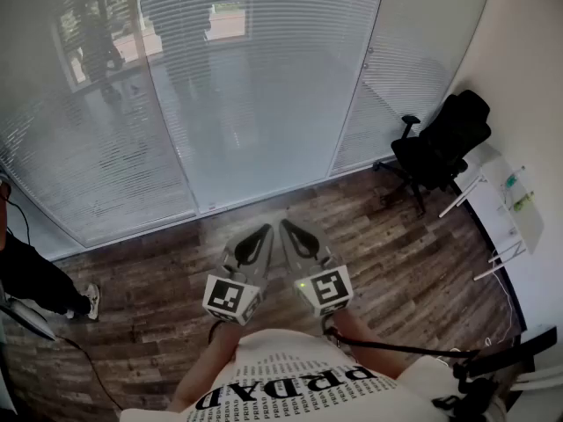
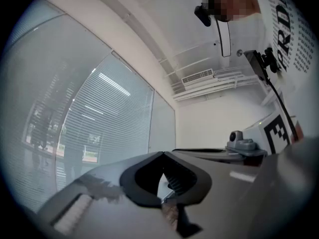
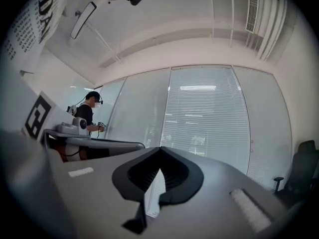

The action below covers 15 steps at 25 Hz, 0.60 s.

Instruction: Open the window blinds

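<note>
Wood-floor office w/ glazed wall: window blinds (image 1: 264,86) lie straight ahead of both grippers, well apart, slats horiz. Jaws of left gripper (image 1: 266,229) and right gripper (image 1: 283,225) together, nothing held; side by side, neither nearer.

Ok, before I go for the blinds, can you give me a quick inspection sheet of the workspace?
Surface: wood floor up to the glass wall.
Job's things: blinds hang lowered over the glass, not yet touched.
Clutter: office chair and white desk at the right, away from the blinds.
Grippers: left gripper and right gripper are side by side, short of the glass, fingers together, nothing held.
Cables: black cable runs from the right gripper off to the right; second cable lies on the floor at the left.
Surroundings: another person stands at the left edge.
</note>
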### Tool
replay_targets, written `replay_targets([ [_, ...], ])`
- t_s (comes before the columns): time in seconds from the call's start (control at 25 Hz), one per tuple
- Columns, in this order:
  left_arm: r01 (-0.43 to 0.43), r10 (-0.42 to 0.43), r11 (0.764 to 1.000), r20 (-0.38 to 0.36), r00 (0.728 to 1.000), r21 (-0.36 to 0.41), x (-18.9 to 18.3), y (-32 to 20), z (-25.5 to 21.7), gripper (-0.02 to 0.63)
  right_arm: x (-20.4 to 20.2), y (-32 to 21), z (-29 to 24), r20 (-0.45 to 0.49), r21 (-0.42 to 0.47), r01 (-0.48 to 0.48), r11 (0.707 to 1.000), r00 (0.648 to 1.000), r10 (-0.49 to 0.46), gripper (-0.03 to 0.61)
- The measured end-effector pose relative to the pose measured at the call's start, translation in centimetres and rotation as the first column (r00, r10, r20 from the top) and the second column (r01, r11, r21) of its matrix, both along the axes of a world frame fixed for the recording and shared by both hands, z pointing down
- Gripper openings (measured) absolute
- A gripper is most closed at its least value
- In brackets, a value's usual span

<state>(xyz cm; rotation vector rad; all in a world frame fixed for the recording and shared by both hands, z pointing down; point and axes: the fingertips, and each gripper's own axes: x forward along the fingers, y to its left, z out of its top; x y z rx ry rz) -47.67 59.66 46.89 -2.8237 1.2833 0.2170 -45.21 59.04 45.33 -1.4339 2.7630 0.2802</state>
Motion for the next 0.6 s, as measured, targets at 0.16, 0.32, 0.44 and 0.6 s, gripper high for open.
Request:
replay_targets([
  [0.16,-0.01,0.01,0.999,-0.016,1.0,0.036,-0.1,-0.3,-0.6,-0.006,-0.5,-0.3,0.2,-0.007,0.005,0.009,1.0,1.0,-0.009,0.006],
  [0.32,-0.006,0.007,1.0,-0.028,1.0,0.022,-0.3,-0.6,-0.3,-0.008,-0.8,-0.4,0.0,0.0,0.038,0.009,0.999,1.0,-0.009,0.008],
  [0.44,-0.015,0.015,1.0,-0.037,0.999,0.001,-0.5,-0.4,0.5,-0.007,-0.9,0.0,0.4,0.039,0.035,0.022,0.999,0.999,-0.023,0.008],
  [0.6,-0.031,0.032,0.999,-0.047,0.998,0.006,-0.2,-0.9,0.3,-0.007,-1.3,-0.2,0.5,0.041,0.018,0.062,0.998,0.997,-0.062,0.008],
])
